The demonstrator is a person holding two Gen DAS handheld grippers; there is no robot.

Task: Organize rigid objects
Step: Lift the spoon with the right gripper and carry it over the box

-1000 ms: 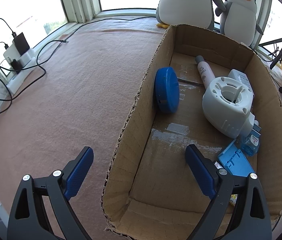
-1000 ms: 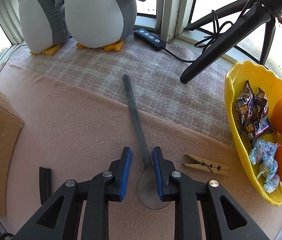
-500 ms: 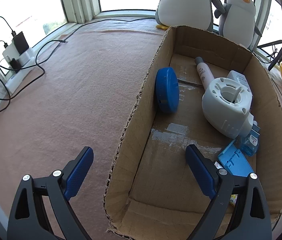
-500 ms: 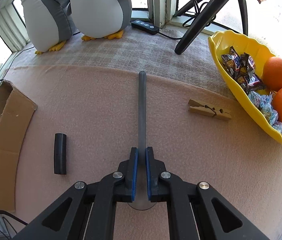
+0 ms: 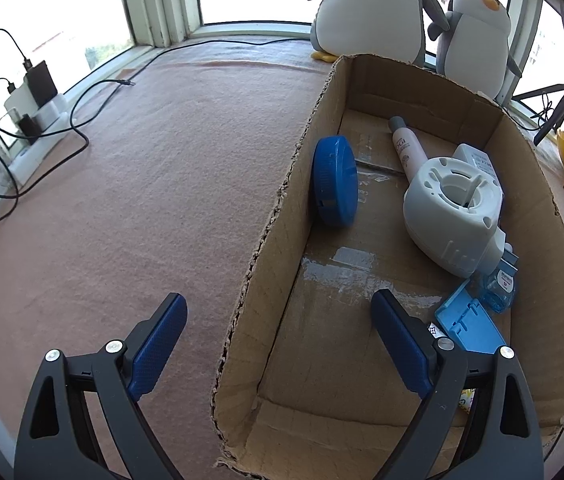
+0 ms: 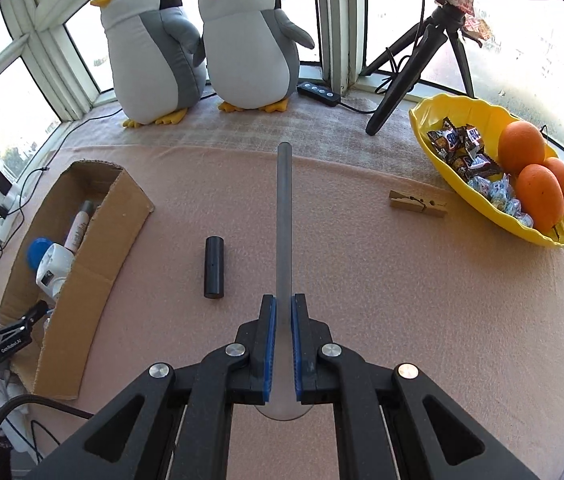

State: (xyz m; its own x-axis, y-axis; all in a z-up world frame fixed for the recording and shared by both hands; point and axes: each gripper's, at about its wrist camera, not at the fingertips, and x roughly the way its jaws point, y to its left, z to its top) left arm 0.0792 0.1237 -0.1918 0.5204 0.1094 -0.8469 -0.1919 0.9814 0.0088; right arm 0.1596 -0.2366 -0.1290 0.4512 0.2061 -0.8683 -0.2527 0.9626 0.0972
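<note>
My right gripper (image 6: 283, 305) is shut on a grey metal spoon (image 6: 284, 216) and holds it above the cloth, handle pointing away, bowl under the jaws. A black cylinder (image 6: 214, 267) and a wooden clothespin (image 6: 417, 204) lie on the pink cloth. The cardboard box (image 6: 100, 236) stands at the left. In the left wrist view my left gripper (image 5: 280, 322) is open and empty, straddling the box's left wall (image 5: 278, 216). Inside lie a blue lid (image 5: 334, 181), a white device (image 5: 452, 208), a tube (image 5: 406, 148) and blue plastic pieces (image 5: 468, 322).
Two plush penguins (image 6: 202, 40) stand at the back by the window. A yellow bowl (image 6: 494, 172) with oranges and sweets sits at the right, a tripod (image 6: 422, 52) behind it. Cables and a power strip (image 5: 30, 108) lie at the far left.
My right gripper has closed on the spoon and lifted it up and back, so more of the table shows. My left gripper has stayed open over the box wall.
</note>
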